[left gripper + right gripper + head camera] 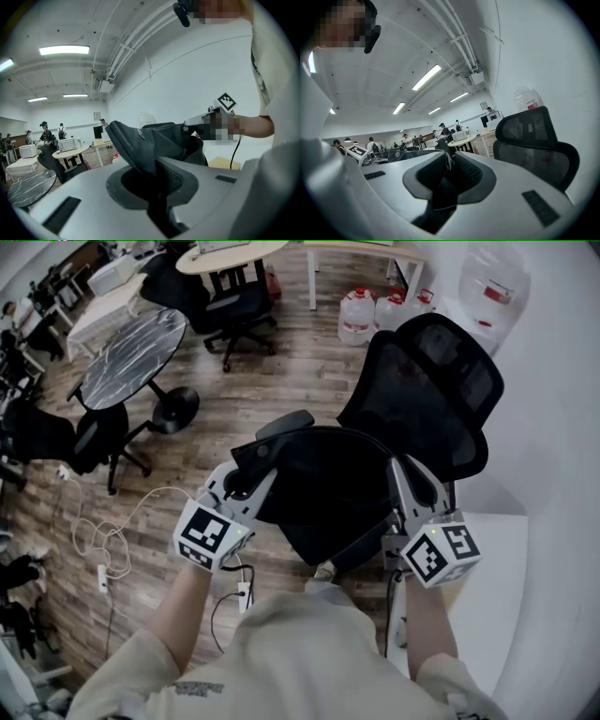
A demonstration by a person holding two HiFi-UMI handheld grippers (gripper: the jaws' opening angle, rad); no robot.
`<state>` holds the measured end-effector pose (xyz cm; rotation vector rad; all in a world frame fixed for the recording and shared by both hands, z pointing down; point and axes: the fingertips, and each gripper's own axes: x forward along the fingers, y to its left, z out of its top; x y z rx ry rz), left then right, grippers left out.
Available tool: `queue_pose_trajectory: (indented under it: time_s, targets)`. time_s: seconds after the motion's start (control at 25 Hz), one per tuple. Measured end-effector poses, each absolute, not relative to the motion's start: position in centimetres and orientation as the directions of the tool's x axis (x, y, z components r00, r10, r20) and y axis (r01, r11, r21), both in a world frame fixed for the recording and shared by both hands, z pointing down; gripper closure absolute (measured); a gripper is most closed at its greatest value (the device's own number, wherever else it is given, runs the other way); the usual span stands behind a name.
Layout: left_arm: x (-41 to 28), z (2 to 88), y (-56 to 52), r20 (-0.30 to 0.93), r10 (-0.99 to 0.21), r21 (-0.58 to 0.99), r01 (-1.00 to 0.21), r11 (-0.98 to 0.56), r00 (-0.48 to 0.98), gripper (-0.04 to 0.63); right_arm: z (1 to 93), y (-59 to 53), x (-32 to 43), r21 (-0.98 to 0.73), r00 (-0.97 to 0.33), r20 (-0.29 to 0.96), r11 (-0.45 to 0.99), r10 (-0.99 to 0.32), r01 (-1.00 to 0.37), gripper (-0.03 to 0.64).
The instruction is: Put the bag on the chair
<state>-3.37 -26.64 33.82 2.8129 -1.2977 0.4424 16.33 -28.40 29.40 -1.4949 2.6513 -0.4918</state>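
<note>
left gripper (247,482) | right gripper (413,479) | both forward, jaws pinching bag (328,488) over chair (441,381)

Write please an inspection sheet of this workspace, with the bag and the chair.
Surface: wooden floor; white tabletop at the right.
Job's things: black bag held above the black mesh chair; whether it rests on the seat cannot be told.
Clutter: water jugs behind the chair.
Grippers: left tool and right tool both shut on the bag.
Cables: white power strip with its cable loose on the floor, left.
Surroundings: round dark table, other office chairs, people far off.
</note>
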Motion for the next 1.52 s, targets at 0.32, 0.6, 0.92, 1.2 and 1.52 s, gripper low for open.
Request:
queue_pose_trajectory:
  time_s: [0.32, 0.6, 0.92, 1.2, 1.52]
  targets:
    - [-0.4, 36.4, -34.3, 0.282, -0.762, -0.146, -0.758, -0.635, 0.584, 0.543, 31.3, -36.1, 19.6, -0.331, -0.550, 0.095, 0.495, -0.830, -0.804, 0.538]
    - [2.8, 39.8, -40.7, 0.329, -0.776, -0.168, -0.775, -0.609, 0.539, 0.543, 34.8, -42.5, 23.2, -0.356, -0.542, 0.109, 0.476, -0.833, -0.804, 0.538]
    - [4.0, 46.8, -46.3, 0.418, -0.724, -0.135, -0.750, -0.648, 0.550, 0.531, 40.9, -46.5, 24.8, -0.425, -0.484, 0.166, 0.380, -0.859, -0.822, 0.538]
    - [2.9, 53.4, -50.4, 0.471, -0.694, -0.122, -0.739, -0.662, 0.544, 0.526, 47.0, -49.4, 23.4, -0.437, -0.450, 0.248, 0.316, -0.858, -0.842, 0.541]
    - [1.8, 61.2, -54.0, 0.520, -0.644, -0.109, -0.705, -0.701, 0.561, 0.520, 54.2, -51.5, 22.3, -0.504, -0.411, 0.305, 0.221, -0.859, -0.835, 0.545]
